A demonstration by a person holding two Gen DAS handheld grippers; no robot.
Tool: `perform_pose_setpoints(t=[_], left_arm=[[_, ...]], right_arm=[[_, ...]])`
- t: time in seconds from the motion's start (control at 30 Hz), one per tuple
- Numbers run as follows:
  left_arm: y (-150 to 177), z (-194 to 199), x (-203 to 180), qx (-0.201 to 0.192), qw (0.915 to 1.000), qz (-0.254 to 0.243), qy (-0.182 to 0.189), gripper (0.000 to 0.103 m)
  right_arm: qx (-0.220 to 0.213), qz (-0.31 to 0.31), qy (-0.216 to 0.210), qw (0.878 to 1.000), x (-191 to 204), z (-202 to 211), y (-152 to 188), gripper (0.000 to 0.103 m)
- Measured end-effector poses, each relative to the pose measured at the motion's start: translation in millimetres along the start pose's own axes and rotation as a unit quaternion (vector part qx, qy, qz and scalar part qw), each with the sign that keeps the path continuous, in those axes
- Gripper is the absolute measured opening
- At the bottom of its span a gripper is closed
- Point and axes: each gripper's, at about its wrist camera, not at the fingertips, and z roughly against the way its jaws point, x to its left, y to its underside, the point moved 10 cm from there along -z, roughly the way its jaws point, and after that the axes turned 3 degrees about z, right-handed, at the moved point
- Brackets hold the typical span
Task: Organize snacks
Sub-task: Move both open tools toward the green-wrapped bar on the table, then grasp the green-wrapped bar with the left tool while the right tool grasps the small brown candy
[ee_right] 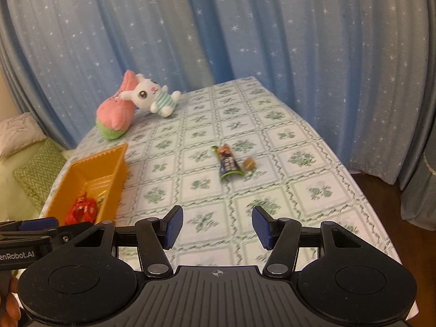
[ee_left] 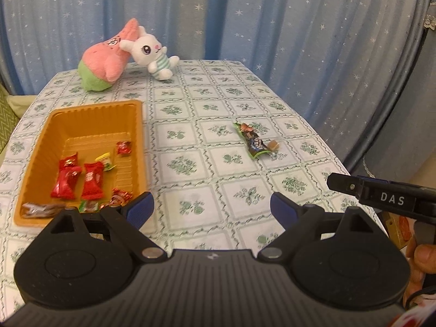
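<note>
Left tool (ee_left: 212, 208): blue pads spread wide, nothing between them, hovering over counter, pointed down at an angle.
Right tool (ee_right: 215, 227): pads parted, narrower gap than left tool, nothing pinched; in the left view its black body sits at the right edge, a person's hand (ee_left: 419, 259) below it.
Counter (ee_left: 190, 120): white cloth with green floral squares, runs ahead of both tools to a blue star-print curtain (ee_left: 272, 13).
Orange tray (ee_left: 90, 117): ahead-left of left tool, near corner just beside its left pad; far left of right tool.
Tray contents: red wrapped candies (ee_left: 77, 181) in near half, one small red piece (ee_left: 124, 147) farther back, yellow-green wrapper (ee_left: 106, 160) mid, brown wrapper (ee_left: 41, 209) at near-left corner, a few small mixed pieces near front wall.
Pink plush (ee_left: 106, 60): far end of counter, beyond tray, tilted.
White bunny plush (ee_left: 152, 51): touching pink plush on its right side.
Green-black snack packet (ee_left: 252, 140): loose on counter, ahead-right of left tool, ahead of right tool, well apart from tray.
Small brown candy (ee_left: 273, 145): just beside packet, right side; blurred in right view.
</note>
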Motion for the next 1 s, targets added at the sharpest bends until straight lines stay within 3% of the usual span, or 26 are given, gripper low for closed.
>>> perform_pose_setpoints(t=[0.3, 0.6, 1.0], left_arm=[[-22.6, -53.3, -20.3, -0.001, 0.9999, -0.003, 0.010, 0.091], [-40.2, -116.1, -23.5, -0.001, 1.0000, 0.007, 0.001, 0.091], [-48.4, -166.2, -21.8, 0.001, 0.9999, 0.016, -0.006, 0.090]], right_arm=[[-0.008, -0.002, 0.022, 1.000, -36.4, -44.1, -18.6, 0.056], [-0.001, -0.003, 0.017, 1.000, -60.2, -106.4, -31.7, 0.055], [0.020, -0.023, -0.003, 1.000, -72.1, -192.8, -34.4, 0.034]])
